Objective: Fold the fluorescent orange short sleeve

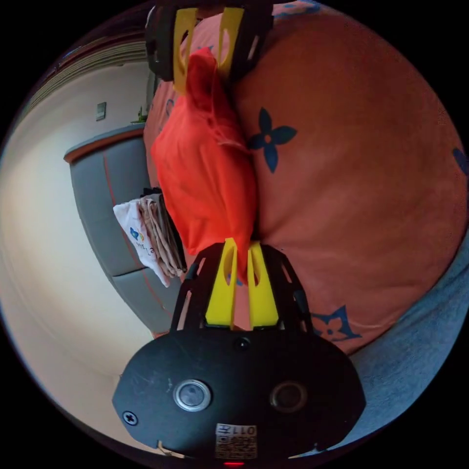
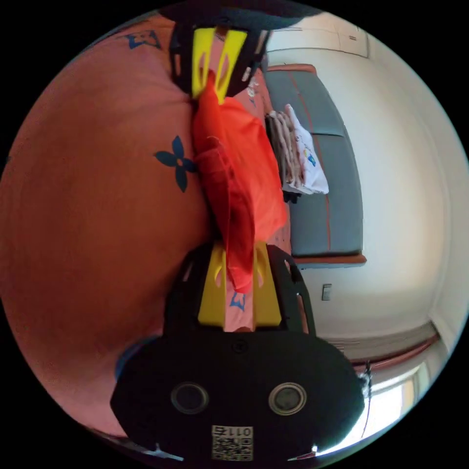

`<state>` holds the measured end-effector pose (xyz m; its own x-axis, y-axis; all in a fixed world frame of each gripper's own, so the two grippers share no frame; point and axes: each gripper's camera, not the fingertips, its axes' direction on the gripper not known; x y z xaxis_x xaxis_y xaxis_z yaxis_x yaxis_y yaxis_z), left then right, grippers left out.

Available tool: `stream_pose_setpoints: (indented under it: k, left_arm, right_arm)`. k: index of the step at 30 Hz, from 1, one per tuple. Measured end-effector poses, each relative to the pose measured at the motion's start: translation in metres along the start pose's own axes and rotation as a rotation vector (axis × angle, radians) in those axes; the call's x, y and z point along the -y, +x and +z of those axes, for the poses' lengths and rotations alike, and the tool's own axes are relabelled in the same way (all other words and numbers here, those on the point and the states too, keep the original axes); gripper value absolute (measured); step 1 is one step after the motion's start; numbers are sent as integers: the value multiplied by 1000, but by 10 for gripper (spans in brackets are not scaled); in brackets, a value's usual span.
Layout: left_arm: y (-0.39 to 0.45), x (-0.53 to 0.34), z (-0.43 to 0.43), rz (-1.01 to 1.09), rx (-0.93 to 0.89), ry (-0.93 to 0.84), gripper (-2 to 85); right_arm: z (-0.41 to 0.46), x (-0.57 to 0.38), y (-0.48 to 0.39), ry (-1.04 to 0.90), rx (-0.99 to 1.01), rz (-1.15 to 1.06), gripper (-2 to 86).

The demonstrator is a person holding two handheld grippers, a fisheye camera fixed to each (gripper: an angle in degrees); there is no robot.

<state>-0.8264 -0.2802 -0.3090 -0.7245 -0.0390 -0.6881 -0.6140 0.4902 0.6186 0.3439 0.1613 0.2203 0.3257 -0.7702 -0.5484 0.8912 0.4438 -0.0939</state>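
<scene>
The orange shirt point(image 1: 207, 161) hangs stretched between the two grippers above a bed point(image 1: 351, 185) covered in a salmon sheet with dark blue flower marks, and I judge it is held this way so that it can be pulled taut and lined up before being laid down on the sheet for a fold. In the left gripper view, the left gripper point(image 1: 242, 259) has its yellow jaws drawn close with a pinch of orange cloth between them, so it grips one end of the shirt; the right gripper point(image 1: 207, 53) faces it from the far end of the shirt, its jaws also clamped on a bunched tip of cloth. The right gripper view shows the same hold from the other side: the right gripper point(image 2: 239, 266) nips the near end of the shirt point(image 2: 239, 176) and the left gripper point(image 2: 212, 73) holds the far one. The shirt is a vivid fluorescent orange, thin and limp, gathered into a narrow bundle with deep lengthwise creases, and it sags a little in the middle rather than lying flat; a loose thread or seam edge shows on it. Beyond the shirt, against a grey padded headboard point(image 1: 105, 195), sits a small stack of folded clothes point(image 1: 151, 237), pale and patterned, which suggests finished items are set aside there.
</scene>
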Motion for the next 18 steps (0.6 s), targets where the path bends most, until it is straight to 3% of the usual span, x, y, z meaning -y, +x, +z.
stream_pose_setpoints:
  k: [2, 7, 13, 18]
  left_arm:
    - [-28, 8, -3, 15, -75, 17, 19]
    - [-145, 0, -20, 20, -153, 80, 11]
    - [-353, -55, -62, -106, -576, 239, 8]
    - [-447, -78, -108, -24, -624, 293, 10]
  right_arm:
    - [14, 4, 40, 5, 148, -122, 57]
    - [42, 26, 195, -10, 456, -162, 35]
    - [22, 44, 409, 22, 800, -174, 26]
    - [-5, 50, 520, 85, 850, -144, 24]
